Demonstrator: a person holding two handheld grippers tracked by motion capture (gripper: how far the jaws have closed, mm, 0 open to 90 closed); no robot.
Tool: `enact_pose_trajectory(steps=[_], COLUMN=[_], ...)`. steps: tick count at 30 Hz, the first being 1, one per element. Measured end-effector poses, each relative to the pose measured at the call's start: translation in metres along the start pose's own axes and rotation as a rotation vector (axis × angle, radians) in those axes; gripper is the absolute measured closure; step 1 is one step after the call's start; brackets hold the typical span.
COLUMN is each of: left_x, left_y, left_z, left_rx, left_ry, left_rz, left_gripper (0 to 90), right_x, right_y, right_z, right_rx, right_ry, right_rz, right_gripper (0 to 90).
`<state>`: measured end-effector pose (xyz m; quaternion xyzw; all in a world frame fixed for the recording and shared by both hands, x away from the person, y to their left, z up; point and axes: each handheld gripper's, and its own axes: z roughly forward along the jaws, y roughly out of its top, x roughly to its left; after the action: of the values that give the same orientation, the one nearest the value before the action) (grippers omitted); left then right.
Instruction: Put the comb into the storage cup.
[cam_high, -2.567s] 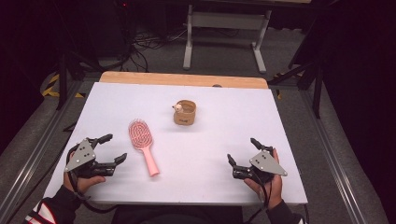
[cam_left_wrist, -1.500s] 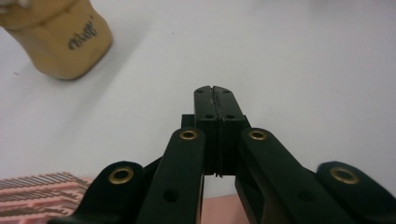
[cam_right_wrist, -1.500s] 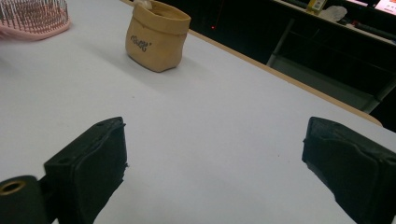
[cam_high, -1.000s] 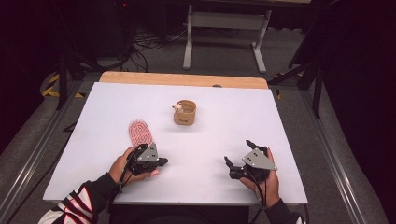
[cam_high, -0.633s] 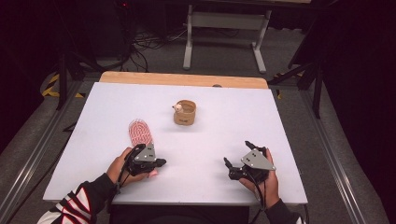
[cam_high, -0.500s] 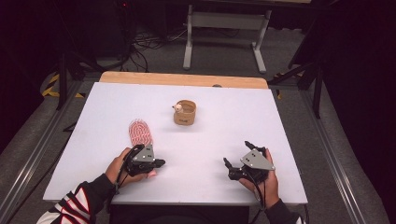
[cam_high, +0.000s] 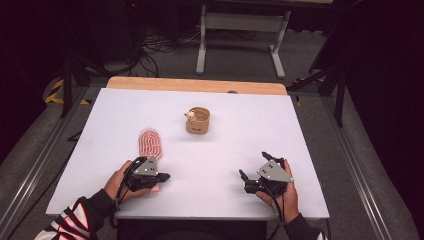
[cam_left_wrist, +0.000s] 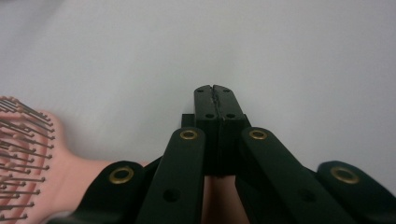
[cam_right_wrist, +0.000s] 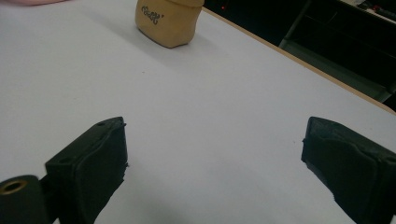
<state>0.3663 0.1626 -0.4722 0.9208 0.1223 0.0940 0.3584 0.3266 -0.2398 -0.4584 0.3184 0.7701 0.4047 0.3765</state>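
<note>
A pink hairbrush (cam_high: 149, 142) lies bristles up on the white table (cam_high: 260, 125), left of centre; its handle runs toward me under my left gripper (cam_high: 165, 176). In the left gripper view the brush (cam_left_wrist: 28, 154) passes beneath the gripper (cam_left_wrist: 215, 88), whose jaws are pressed flush together with nothing showing between their tips. A small tan cup (cam_high: 198, 121) with a little white figure on its rim stands farther back at the centre. My right gripper (cam_high: 244, 181) rests open near the front right, pointing toward the cup (cam_right_wrist: 168, 21), with bare table between its jaws (cam_right_wrist: 215, 158).
The table's wooden far edge (cam_high: 200, 85) borders a dark floor with cables and a grey metal stand (cam_high: 240, 30). A striped sleeve (cam_high: 75, 222) comes in at the bottom left. White surface lies open between the two grippers and around the cup.
My left gripper has come in from the table's left front onto the brush handle and has stayed there over the last second. The right gripper has edged slightly left.
</note>
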Motion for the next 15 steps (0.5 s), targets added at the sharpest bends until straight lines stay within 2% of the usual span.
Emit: enact_pose_trajectory(steps=[8, 15], left_x=[-0.002, 0.000], left_y=[-0.006, -0.015], left_z=[-0.007, -0.015], left_rx=[0.017, 0.019], left_ry=[0.014, 0.022], left_rz=[0.024, 0.014], left_gripper=[90.0, 90.0], right_x=[0.000, 0.001], right_y=[0.000, -0.001], right_z=[0.001, 0.002], right_rx=[0.007, 0.013], right_ry=[0.001, -0.001], right_rz=[-0.007, -0.015], right_gripper=[7.6, 7.7])
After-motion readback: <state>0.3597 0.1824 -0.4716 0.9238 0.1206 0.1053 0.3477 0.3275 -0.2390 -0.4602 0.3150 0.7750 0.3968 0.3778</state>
